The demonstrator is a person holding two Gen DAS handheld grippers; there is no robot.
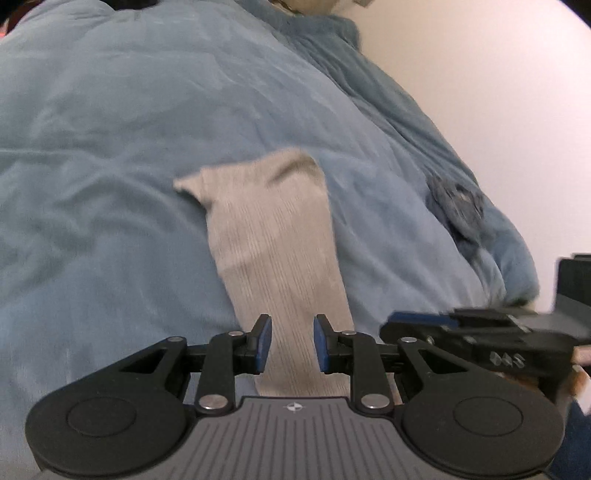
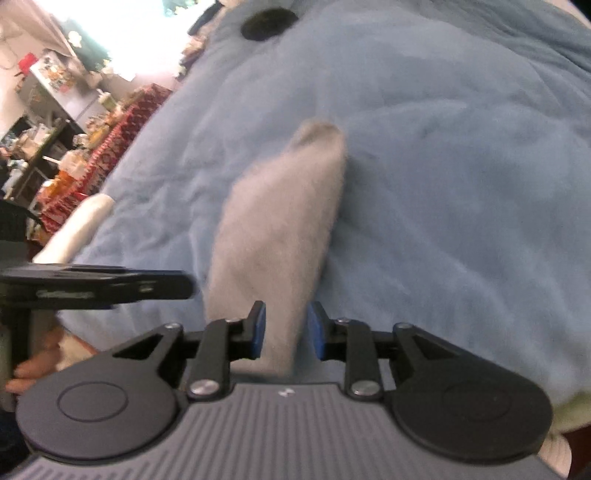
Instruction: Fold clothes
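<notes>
Blue fleece blanket is lying rumpled; I'm dangling a grey ribbed sock between both grippers, can't tell if pinched, so it's probably slipping out crooked.

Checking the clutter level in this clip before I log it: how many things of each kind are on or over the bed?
Grey sock: 1 (each view shows one, taken as the same sock)
Blue bedcover: 1
Grippers: 2, left gripper and right gripper
Black round thing, too blurred to name: 1
White roll at the bed's edge: 1
Total: 6
</notes>
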